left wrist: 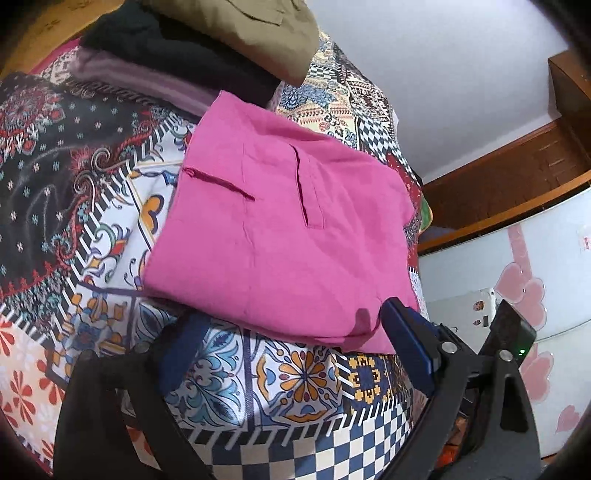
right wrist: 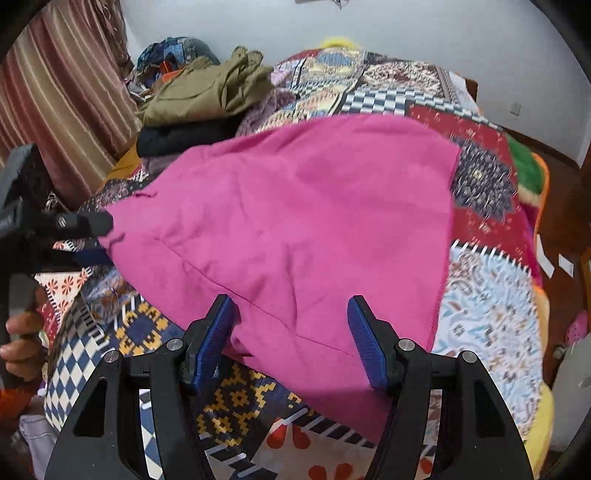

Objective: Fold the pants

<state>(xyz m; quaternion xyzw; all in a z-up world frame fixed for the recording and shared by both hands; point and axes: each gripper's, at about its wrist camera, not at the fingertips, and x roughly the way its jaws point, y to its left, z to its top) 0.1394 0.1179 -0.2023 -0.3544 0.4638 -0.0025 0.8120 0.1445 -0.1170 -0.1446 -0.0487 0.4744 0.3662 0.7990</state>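
Note:
The pink pants (left wrist: 280, 221) lie folded into a rough rectangle on the patterned bedspread (left wrist: 288, 373), with a pocket slit facing up. My left gripper (left wrist: 291, 325) is open at the near edge of the pants; its fingers hold nothing. In the right wrist view the pink pants (right wrist: 303, 229) fill the middle. My right gripper (right wrist: 291, 314) is open just above their near edge, its blue pads apart and empty. The left gripper (right wrist: 92, 236) shows at the left edge of that view, beside the pants' left side.
A stack of folded clothes, olive (right wrist: 207, 88) on black (right wrist: 177, 138), sits at the far left of the bed; it also shows in the left wrist view (left wrist: 236, 26). A striped curtain (right wrist: 62, 96) hangs on the left. A white cabinet (left wrist: 517, 288) stands beyond the bed's edge.

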